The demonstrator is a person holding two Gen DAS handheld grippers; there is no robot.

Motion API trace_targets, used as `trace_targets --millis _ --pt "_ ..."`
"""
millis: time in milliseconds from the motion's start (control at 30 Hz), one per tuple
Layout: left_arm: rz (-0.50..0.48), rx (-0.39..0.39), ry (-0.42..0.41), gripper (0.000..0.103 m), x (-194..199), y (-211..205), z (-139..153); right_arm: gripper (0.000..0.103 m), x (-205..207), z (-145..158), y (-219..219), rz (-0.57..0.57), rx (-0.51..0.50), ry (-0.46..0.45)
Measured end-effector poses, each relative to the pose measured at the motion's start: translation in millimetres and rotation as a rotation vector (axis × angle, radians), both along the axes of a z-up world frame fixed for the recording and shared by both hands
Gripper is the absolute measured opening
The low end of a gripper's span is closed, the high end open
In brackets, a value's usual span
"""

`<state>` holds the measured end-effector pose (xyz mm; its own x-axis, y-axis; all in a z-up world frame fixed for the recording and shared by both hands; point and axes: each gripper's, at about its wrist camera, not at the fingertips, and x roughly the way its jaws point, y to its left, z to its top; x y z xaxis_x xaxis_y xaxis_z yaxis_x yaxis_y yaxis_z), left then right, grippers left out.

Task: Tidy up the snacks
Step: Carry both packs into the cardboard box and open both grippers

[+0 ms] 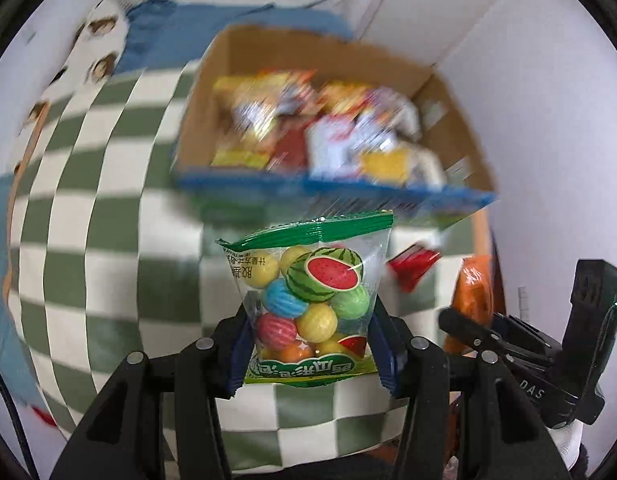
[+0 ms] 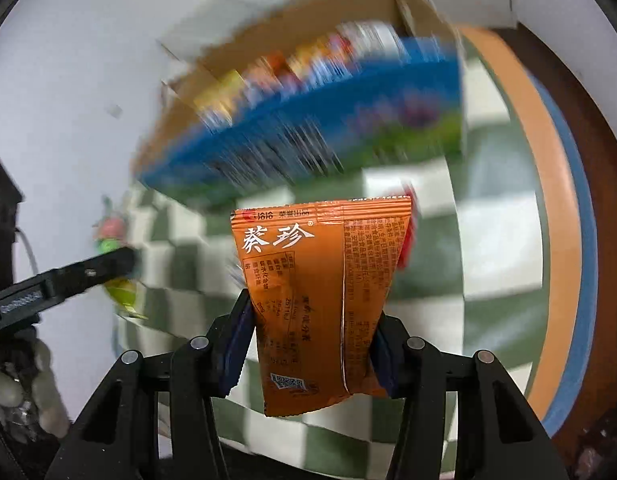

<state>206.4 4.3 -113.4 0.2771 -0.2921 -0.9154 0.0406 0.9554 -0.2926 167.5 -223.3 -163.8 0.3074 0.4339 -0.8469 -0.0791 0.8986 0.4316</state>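
My left gripper [image 1: 308, 340] is shut on a clear candy bag [image 1: 312, 296] with a green top and coloured gum balls, held upright above the checked cloth. In the right wrist view my right gripper [image 2: 312, 340] is shut on an orange snack packet [image 2: 320, 300] with white lettering. Beyond both stands a cardboard box [image 1: 460, 132] with a blue front, filled with several bright snack packs; it is blurred. The orange packet [image 1: 472, 300] and the right gripper's body also show at the right of the left wrist view. The left gripper's finger [image 2: 88, 272] shows at the left of the right wrist view.
A green and white checked cloth [image 1: 108, 240] covers the table. A small red packet [image 1: 412, 264] lies on it near the box. White walls rise behind the box. The table's orange and blue rim [image 2: 548, 240] curves along the right.
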Motion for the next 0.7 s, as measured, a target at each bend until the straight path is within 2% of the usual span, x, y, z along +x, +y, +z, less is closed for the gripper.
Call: trace_targets --millis 100,200,300,467,700 --pt "-0.011 0.008 -0.048 0.049 28.8 -11.0 22.2 0.054 26.6 38.8 1.6 -0.001 0.031 -0.073" --pt "-0.012 0.052 -0.087 0.049 66.9 -11.4 39.6 0.054 59.0 61.6 6.6 -0.007 -0.013 -0.138" --pt "-0.003 0.093 -0.074 0.049 93.6 -10.5 35.5 0.054 101.2 79.0 -1.1 -0.019 -0.066 -0.172" --pt "0.001 0.133 0.037 0.049 147.3 -0.3 1.0 0.054 162.3 74.6 -0.3 -0.024 -0.164 -0.138" --pt "0.022 0.195 0.159 0.049 184.2 14.5 -39.1 0.054 228.2 44.0 8.9 -0.007 -0.234 -0.053"
